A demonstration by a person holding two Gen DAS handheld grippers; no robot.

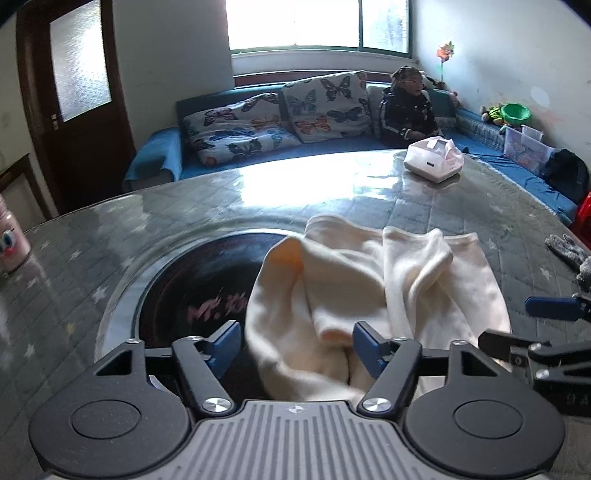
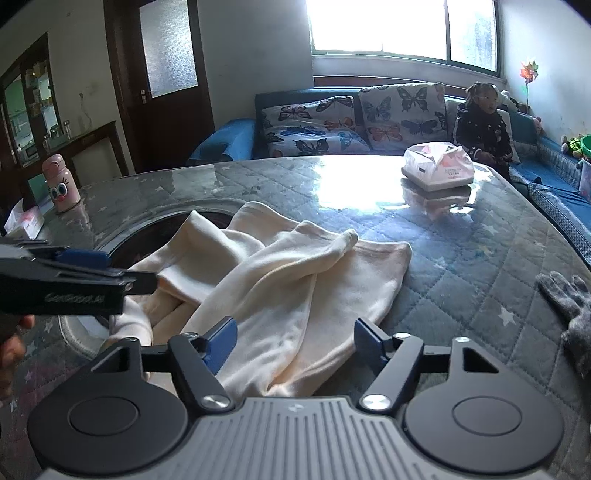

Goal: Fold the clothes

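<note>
Left gripper (image 1: 297, 341): tilted down over the garment's near edge, jaws partly apart, cloth between them, grip unclear.
Right gripper (image 2: 295, 339): alongside, same tilt, jaws partly apart, cloth between.
Garment (image 2: 280, 277): cream, rumpled, on the quilted table (image 2: 461, 258).

Two wrist views, close, angled down, both sharing cream garment (image 1: 369, 280) (image 2: 280, 280)

Daylight floods in from the window (image 1: 317, 24), which is blown out to white in both views. It throws a hard glare patch across the glossy table (image 1: 280, 188), washing out the quilted pattern there. The room's near corners stay dim. Fisheye distortion bends the table edge and door (image 2: 166, 74), and black vignetting clips the frame corners. Near parts look slightly soft.
</note>
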